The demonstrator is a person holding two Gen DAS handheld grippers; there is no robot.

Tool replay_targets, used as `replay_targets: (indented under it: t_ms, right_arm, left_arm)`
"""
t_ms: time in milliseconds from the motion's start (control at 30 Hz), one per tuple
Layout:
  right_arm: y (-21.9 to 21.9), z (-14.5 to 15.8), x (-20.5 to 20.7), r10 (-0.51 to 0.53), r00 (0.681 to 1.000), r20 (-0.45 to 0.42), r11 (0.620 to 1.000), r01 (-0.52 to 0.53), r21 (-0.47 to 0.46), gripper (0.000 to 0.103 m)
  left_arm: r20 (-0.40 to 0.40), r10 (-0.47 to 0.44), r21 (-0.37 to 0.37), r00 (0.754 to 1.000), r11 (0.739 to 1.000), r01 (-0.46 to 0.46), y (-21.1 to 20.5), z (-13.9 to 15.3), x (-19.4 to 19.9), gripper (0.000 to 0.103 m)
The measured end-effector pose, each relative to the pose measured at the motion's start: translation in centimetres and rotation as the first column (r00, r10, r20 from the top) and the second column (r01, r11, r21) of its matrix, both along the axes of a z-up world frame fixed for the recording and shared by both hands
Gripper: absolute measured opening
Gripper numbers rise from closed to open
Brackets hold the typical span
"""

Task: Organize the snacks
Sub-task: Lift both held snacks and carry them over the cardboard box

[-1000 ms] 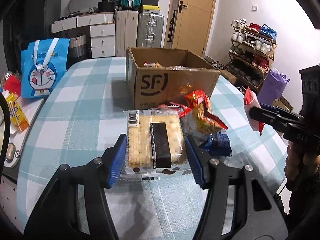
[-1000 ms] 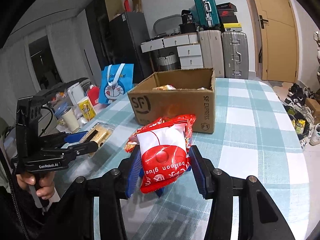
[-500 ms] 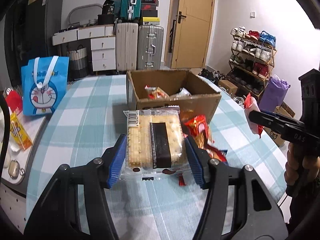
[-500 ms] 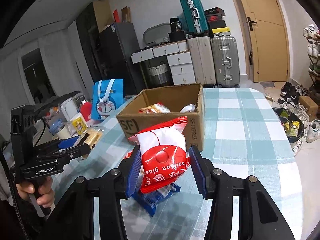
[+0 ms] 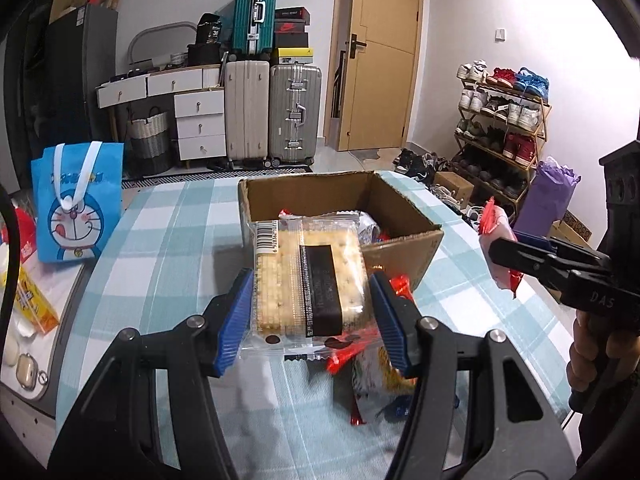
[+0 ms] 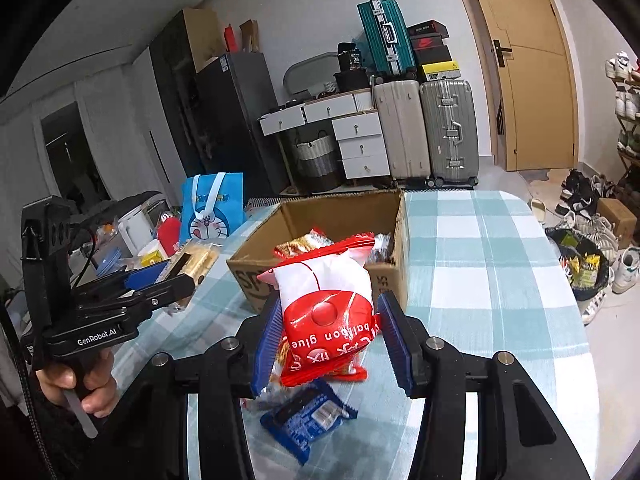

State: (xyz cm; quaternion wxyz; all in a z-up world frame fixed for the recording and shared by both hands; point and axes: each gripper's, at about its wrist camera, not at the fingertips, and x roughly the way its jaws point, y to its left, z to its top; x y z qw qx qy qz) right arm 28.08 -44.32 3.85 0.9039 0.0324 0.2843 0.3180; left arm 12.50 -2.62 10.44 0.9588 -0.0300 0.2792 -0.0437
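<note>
My left gripper (image 5: 312,320) is shut on a clear pack of crackers (image 5: 308,280) with a dark band, held above the table just in front of the open cardboard box (image 5: 400,256). My right gripper (image 6: 332,340) is shut on a red and white snack bag (image 6: 328,304), held above the table near the box (image 6: 320,216). The box holds several snack packets (image 6: 308,242). Loose snacks lie on the table below: a blue packet (image 6: 308,416) and red packets (image 5: 360,360). Each gripper shows in the other's view, the right gripper (image 5: 508,256) and the left gripper (image 6: 180,276).
The table has a teal checked cloth (image 5: 168,240). A blue cartoon bag (image 5: 76,204) stands at its left, with a yellow box (image 5: 32,308) and small items beside it. Suitcases (image 5: 272,112), drawers and a shoe rack (image 5: 504,128) stand beyond the table.
Both grippers have lifted their snacks higher and come closer to the box, so its inside now shows. Both stay shut on their packs.
</note>
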Motion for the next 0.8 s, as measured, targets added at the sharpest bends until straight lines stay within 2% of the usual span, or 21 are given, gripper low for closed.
replay_targets:
  t_ms: [433, 800]
  right_arm:
    - [0.8, 0.2, 3.5, -0.005, 0.999, -0.034, 1.000, 0.006, 0.029, 0.048]
    - [1.8, 0.9, 5.9, 0.001, 1.000, -0.023, 1.000, -0.001, 0.021, 0.049]
  left_arm:
    - [-0.012, 0.016, 0.020, 1.000, 1.000, -0.015, -0.6, 0.2, 5.1, 0.056]
    - [0.004, 0.023, 0.033, 1.000, 0.999, -0.023, -0.5, 0.2, 8.1, 0.056]
